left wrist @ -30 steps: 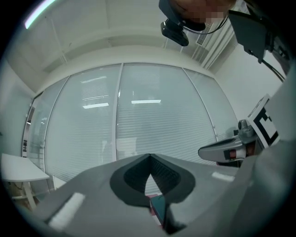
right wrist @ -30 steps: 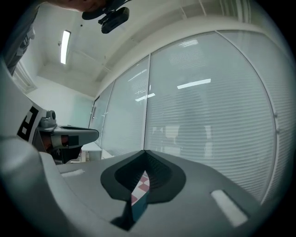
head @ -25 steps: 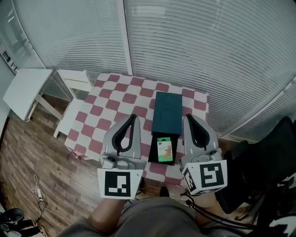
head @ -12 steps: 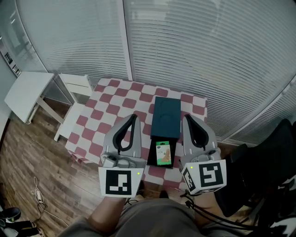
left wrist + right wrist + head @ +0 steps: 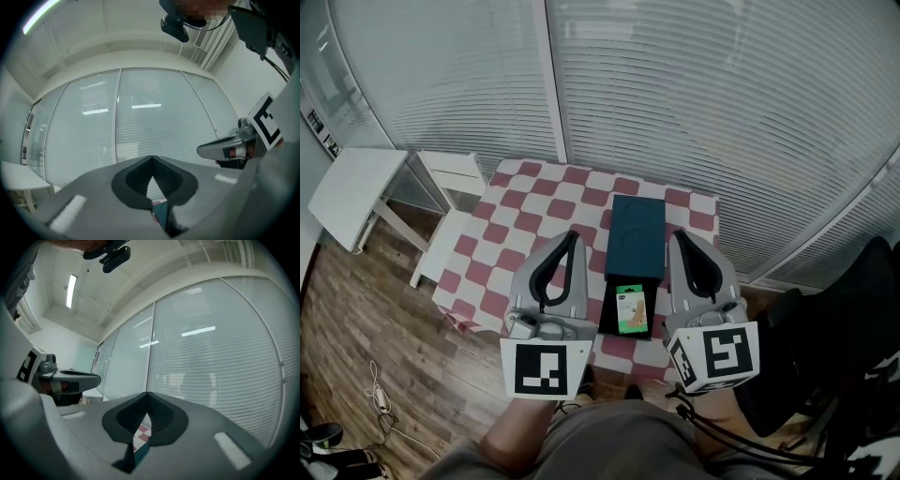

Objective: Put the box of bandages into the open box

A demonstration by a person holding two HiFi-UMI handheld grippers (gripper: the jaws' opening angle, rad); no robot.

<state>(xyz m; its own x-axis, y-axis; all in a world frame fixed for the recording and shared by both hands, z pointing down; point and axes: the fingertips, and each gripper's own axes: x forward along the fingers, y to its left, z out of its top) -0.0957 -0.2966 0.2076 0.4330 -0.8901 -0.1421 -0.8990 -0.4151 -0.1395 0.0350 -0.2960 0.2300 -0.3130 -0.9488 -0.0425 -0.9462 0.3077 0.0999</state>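
A small green box of bandages (image 5: 631, 309) lies flat inside the open black box (image 5: 607, 319), whose dark teal lid (image 5: 636, 239) lies folded back on the checkered table (image 5: 534, 202). Both grippers are held high above the table, apart from the box. My left gripper (image 5: 573, 236) hangs to the left of the box, my right gripper (image 5: 679, 238) to its right. Each is shut with nothing between its fingers. In the left gripper view the left gripper (image 5: 151, 159) has its jaws meeting at the tip. In the right gripper view the right gripper (image 5: 146, 394) looks the same.
A white side table (image 5: 352, 187) and a white stool (image 5: 450, 169) stand left of the checkered table. A black chair (image 5: 844, 309) is at the right. Window blinds run behind. Cables (image 5: 380, 394) lie on the wooden floor. The person's legs are at the bottom.
The table and box have shifted slightly in the head view. Both grippers stay shut and in about the same places. The bandage box rests in the open box throughout.
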